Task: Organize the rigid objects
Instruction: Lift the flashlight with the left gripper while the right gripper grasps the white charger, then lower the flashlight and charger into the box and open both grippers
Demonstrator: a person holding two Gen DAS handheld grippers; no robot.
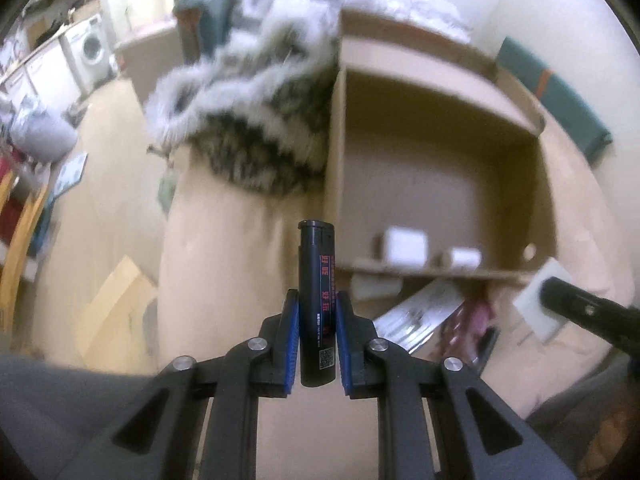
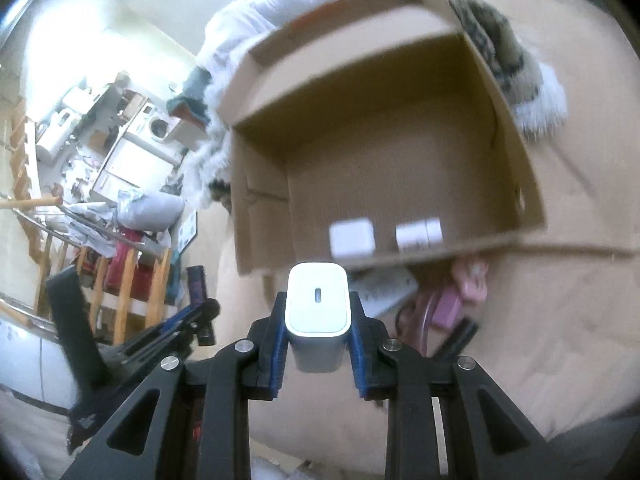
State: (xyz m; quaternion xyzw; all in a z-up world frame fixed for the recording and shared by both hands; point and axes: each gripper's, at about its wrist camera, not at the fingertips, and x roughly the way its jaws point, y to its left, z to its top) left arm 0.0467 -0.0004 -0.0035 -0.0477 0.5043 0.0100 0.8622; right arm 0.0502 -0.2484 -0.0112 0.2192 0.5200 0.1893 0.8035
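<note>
We're partway: two white blocks (image 2: 386,236) already sit in the box (image 2: 400,152) ahead, left tongs (image 1: 318,344) clamp a lighter (image 1: 317,304), right tongs (image 2: 318,340) clamp a charger (image 2: 318,316), clutter (image 2: 452,300) just before the box remains.

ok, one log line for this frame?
left hand-held gripper: holds black lighter | right hand-held gripper: holds white charger | cardboard box: open, ahead

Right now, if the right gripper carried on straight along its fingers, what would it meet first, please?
Probably the near wall of the cardboard box. The right gripper, shut on the white charger, points at that edge, with white items just beyond inside; depth is unclear.
</note>
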